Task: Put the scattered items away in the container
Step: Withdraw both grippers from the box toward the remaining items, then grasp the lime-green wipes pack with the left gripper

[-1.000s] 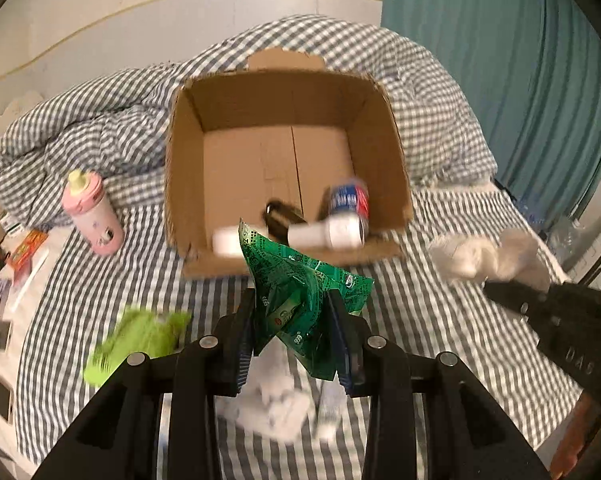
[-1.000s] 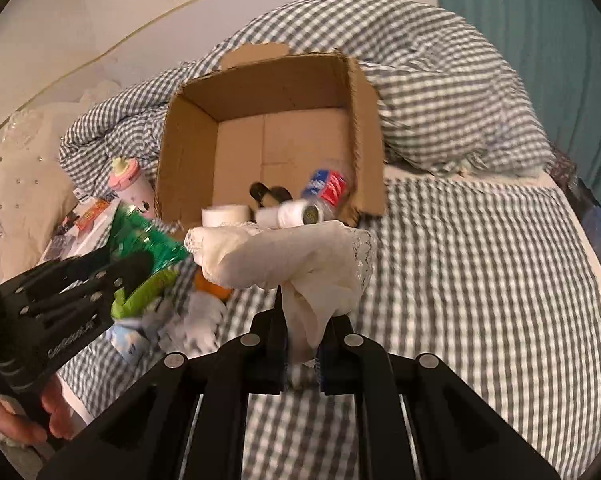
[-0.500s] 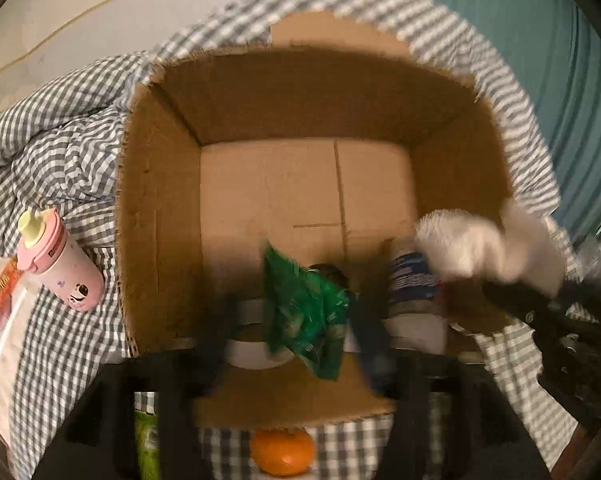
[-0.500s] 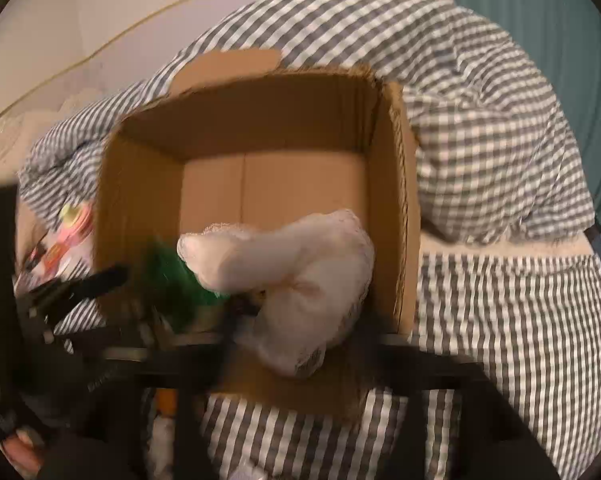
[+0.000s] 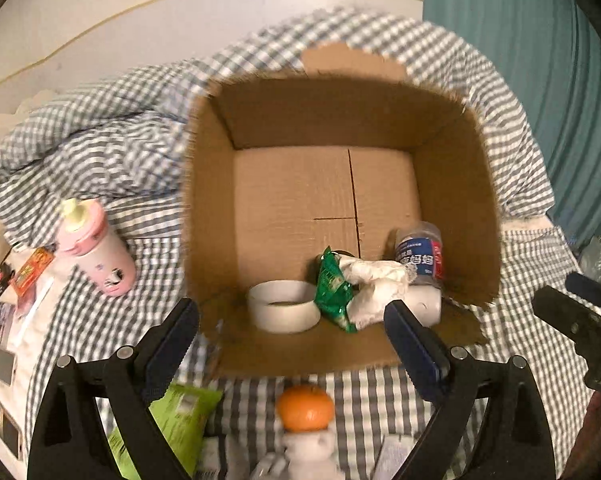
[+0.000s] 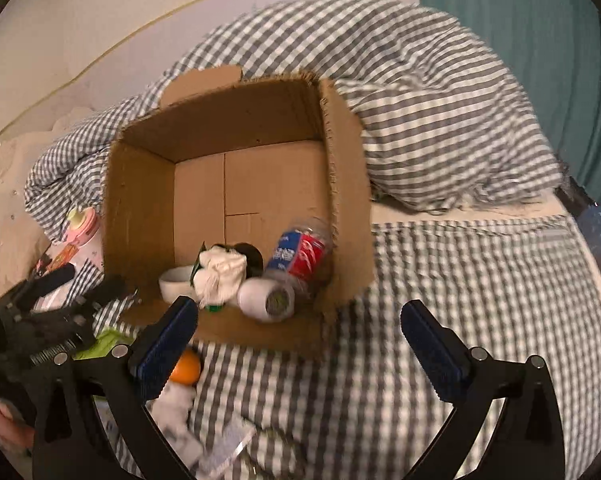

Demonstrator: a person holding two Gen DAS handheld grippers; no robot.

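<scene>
Both tongs hung empty: the left gripper (image 5: 292, 320) was just finishing opening, the right gripper (image 6: 300, 320) gaped wide. The orange (image 5: 305, 406) lay nearest, just below the left one. In the cardboard box (image 5: 208, 208) lay a green packet (image 5: 332, 292), white cloth (image 5: 374, 284), tape roll (image 5: 282, 310) and bottle (image 5: 420, 254).
</scene>
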